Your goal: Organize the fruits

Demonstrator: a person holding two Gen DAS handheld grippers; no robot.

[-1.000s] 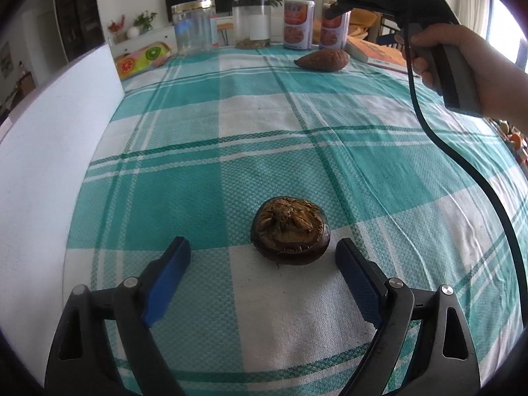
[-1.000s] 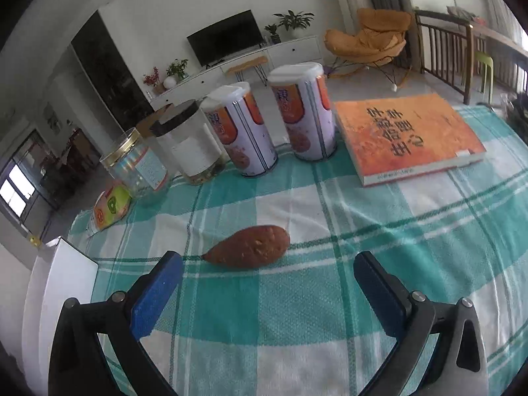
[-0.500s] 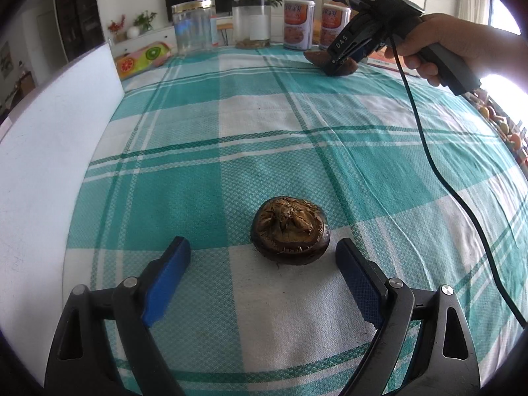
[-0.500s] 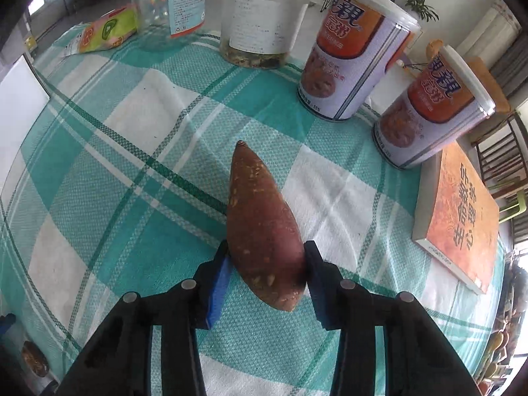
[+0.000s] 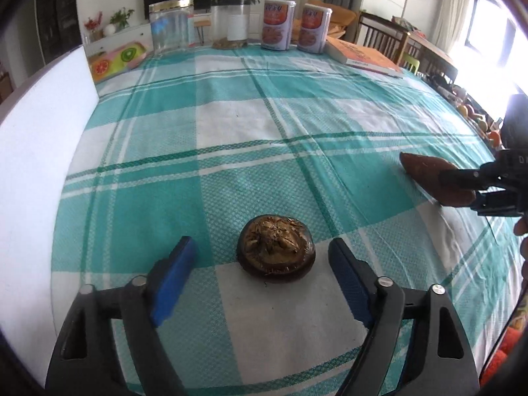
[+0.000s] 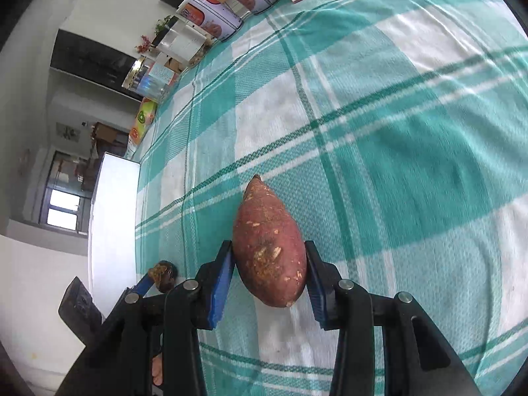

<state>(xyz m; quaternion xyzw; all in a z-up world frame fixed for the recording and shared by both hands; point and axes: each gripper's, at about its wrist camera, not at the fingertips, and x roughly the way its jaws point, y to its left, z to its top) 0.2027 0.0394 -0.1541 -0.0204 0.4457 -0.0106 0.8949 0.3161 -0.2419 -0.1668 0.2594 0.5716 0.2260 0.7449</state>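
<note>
A dark brown, wrinkled round fruit (image 5: pixel 275 252) lies on the teal checked tablecloth (image 5: pixel 231 125), just ahead of my left gripper (image 5: pixel 260 275), which is open with one blue pad on each side of it. My right gripper (image 6: pixel 269 282) is shut on a reddish-brown sweet potato (image 6: pixel 269 247), held just above the cloth, tip pointing away. In the left wrist view the sweet potato (image 5: pixel 432 176) and the right gripper (image 5: pixel 475 184) are at the right edge. The round fruit (image 6: pixel 162 275) also shows small in the right wrist view.
Along the far table edge stand a glass jar (image 5: pixel 171 24), a clear container (image 5: pixel 231 23), two orange-labelled tins (image 5: pixel 293 23), an orange book (image 5: pixel 363 56) and a fruit-print packet (image 5: pixel 115 61). A white board (image 5: pixel 36 165) borders the left side.
My right gripper, shut on the sweet potato, has carried it from the far edge by the tins to the near right part of the table. My left gripper has not moved.
</note>
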